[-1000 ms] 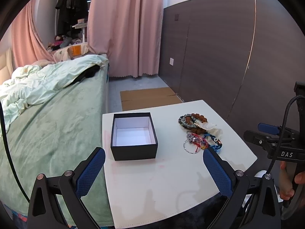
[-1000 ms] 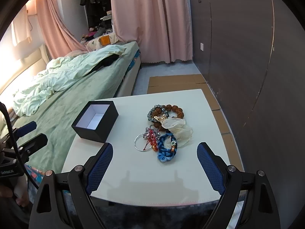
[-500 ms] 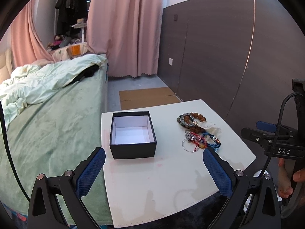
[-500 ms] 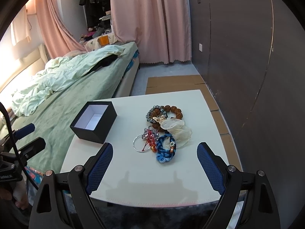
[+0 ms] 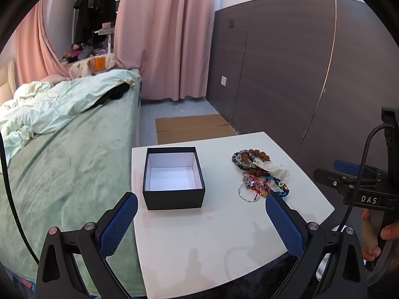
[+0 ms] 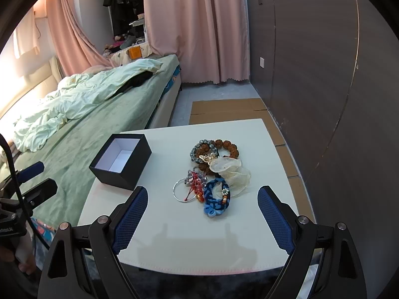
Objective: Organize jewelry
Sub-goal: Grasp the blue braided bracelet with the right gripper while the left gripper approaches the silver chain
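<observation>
**A:** Right wrist view first — what's nearest?

**B:** The right gripper (image 6: 202, 200) hovers over the near edge of the white table (image 6: 159, 134), its blue-padded fingers (image 6: 129, 220) spread wide with nothing between them. Just ahead of the gap lies the jewelry pile: a silver ring (image 6: 183, 191) closest, slightly toward its left finger, touching a red and silver trinket (image 6: 195, 182), with a blue braided bracelet (image 6: 215, 198) beside it, nearly centred.

**A:** And beyond that?

**B:** A sheer cream pouch (image 6: 232, 172) overlaps the braid's far side, then a grey bead bracelet (image 6: 203, 150) and a brown bead bracelet (image 6: 228, 147) tangled together. The open black box (image 6: 121, 164), white inside and empty, sits forward and to the left, apart from the pile.

**A:** Left wrist view?

**B:** The left gripper (image 5: 199, 209) is also spread wide and holds nothing. The box (image 5: 173, 178) stands straight ahead between its fingers; the pile (image 5: 259, 174) lies just past its right fingertip. Farther off are cardboard (image 5: 192, 128) on the floor, the green bed (image 5: 62, 154) to the left, and pink curtains (image 5: 164, 37).
</observation>
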Demonstrator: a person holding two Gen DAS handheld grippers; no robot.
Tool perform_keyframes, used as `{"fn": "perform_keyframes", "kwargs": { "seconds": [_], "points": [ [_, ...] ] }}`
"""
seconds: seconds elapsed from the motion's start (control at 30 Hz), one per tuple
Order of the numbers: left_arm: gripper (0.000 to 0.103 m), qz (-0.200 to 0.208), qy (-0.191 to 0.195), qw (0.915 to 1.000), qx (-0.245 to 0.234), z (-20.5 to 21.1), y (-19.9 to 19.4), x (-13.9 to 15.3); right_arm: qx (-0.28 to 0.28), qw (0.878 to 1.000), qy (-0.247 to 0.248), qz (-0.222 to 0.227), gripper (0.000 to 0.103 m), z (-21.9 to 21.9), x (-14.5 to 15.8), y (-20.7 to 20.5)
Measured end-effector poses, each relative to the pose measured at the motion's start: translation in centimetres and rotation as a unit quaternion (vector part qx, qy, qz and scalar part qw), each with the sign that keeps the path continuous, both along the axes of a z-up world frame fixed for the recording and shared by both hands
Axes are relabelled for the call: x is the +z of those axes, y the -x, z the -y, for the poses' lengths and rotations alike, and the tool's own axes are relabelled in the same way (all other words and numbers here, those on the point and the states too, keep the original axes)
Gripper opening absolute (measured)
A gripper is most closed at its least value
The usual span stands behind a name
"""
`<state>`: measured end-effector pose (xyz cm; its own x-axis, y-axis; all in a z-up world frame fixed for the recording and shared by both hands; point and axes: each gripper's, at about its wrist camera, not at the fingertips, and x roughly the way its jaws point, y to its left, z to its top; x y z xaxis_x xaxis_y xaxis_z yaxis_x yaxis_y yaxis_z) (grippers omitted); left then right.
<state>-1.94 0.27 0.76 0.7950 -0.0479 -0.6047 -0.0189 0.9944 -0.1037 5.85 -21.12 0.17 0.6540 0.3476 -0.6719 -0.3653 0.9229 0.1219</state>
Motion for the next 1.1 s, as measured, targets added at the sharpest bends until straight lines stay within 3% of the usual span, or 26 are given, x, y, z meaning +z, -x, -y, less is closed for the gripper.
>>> {"fn": "perform_keyframes", "kwargs": {
  "seconds": [0.33, 0.63, 0.73, 0.9, 1.1],
  "points": [
    [0.101, -0.010, 0.020, 0.9997, -0.007, 0.4, -2.1, -0.7, -0.019, 0.997, -0.059, -0.054, 0.090, 1.8, -0.8, -2.5],
    [0.086, -0.037, 0.043, 0.9980, -0.029, 2.1, -5.0, -2.2, -0.064, 0.986, -0.114, -0.108, 0.089, 4.7, -2.3, -4.7],
    [0.083, -0.047, 0.042, 0.9972, -0.040, 3.1, -5.9, -2.9, -0.072, 0.981, -0.127, -0.128, 0.082, 5.1, -3.1, -5.6],
    [0.069, -0.066, 0.026, 0.9955, -0.064, 4.9, -7.2, -4.2, -0.078, 0.961, -0.163, -0.208, 0.061, 5.5, -6.8, -7.7],
    [0.061, -0.094, 0.013, 0.9916, -0.087, 6.8, -9.1, -6.3, -0.085, 0.945, -0.180, -0.260, 0.056, 4.6, -9.8, -9.2]
  ]
}}
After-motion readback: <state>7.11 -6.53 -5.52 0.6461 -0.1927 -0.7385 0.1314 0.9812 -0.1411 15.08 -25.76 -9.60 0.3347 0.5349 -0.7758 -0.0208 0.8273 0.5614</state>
